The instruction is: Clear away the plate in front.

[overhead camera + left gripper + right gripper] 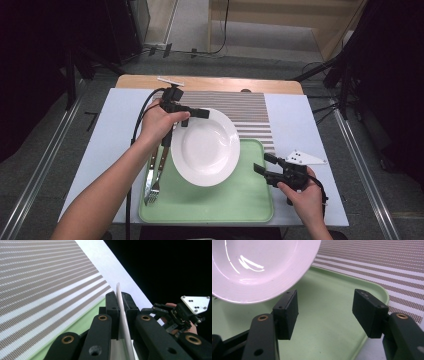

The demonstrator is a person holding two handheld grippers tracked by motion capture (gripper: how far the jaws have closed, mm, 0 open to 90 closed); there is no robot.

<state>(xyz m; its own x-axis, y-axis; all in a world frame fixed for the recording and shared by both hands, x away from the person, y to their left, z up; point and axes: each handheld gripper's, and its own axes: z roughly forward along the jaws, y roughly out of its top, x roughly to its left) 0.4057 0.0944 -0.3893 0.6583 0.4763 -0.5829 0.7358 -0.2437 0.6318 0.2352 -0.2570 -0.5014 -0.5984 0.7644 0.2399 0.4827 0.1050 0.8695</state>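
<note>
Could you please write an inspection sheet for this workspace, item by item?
Surface: pale table with striped mat and green tray.
Job's things: white plate held tilted above the tray.
Clutter: fork and knife on the tray's left edge.
Grippers: left gripper shut on the plate's rim; right gripper open, empty.
Cables: black cable from left gripper.
Surroundings: dark stands, grey floor.

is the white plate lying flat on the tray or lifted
Lifted and tilted. The left gripper is shut on the white plate at its far rim; the right gripper view shows its edge hanging clear above the green tray.
</note>
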